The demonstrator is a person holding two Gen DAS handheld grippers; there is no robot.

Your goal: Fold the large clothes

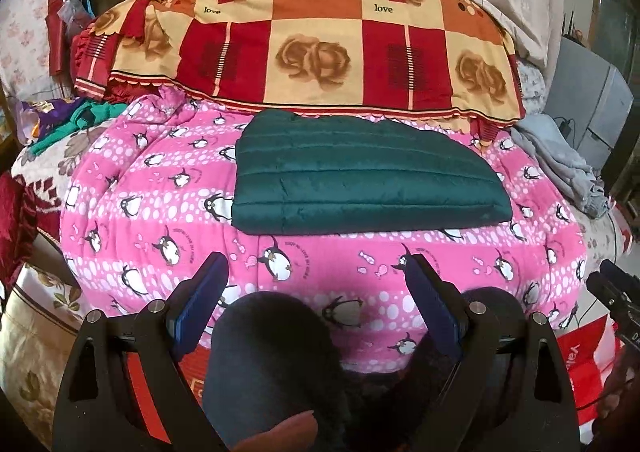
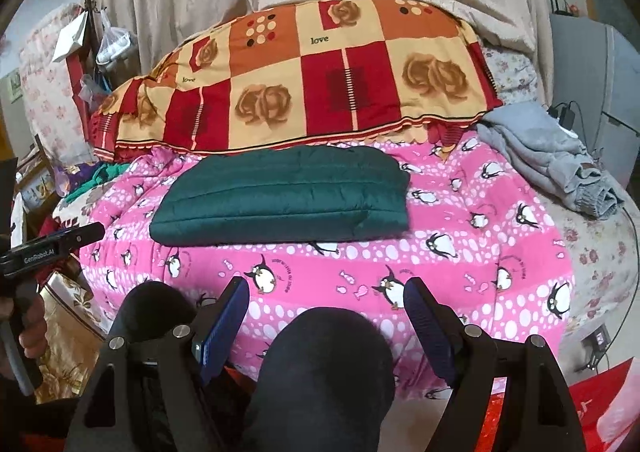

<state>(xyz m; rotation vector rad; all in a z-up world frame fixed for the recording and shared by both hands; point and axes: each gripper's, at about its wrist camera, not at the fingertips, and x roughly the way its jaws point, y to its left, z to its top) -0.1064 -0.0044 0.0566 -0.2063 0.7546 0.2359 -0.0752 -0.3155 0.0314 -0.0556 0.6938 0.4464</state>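
A dark green quilted jacket (image 1: 360,176) lies folded into a flat rectangle on a pink penguin-print quilt (image 1: 160,212); it also shows in the right wrist view (image 2: 284,196). My left gripper (image 1: 318,268) is open and empty, held back over the near edge of the quilt, well short of the jacket. My right gripper (image 2: 326,292) is open and empty too, also short of the jacket. The right gripper shows at the right edge of the left wrist view (image 1: 616,292). The left gripper shows at the left edge of the right wrist view (image 2: 52,248).
A folded red and orange checked rose-print quilt (image 1: 312,40) lies behind the jacket. A grey garment (image 2: 552,160) is heaped at the right of the bed. Green and purple clothes (image 1: 68,120) lie at the left. My dark-clothed knees (image 2: 324,372) are below the grippers.
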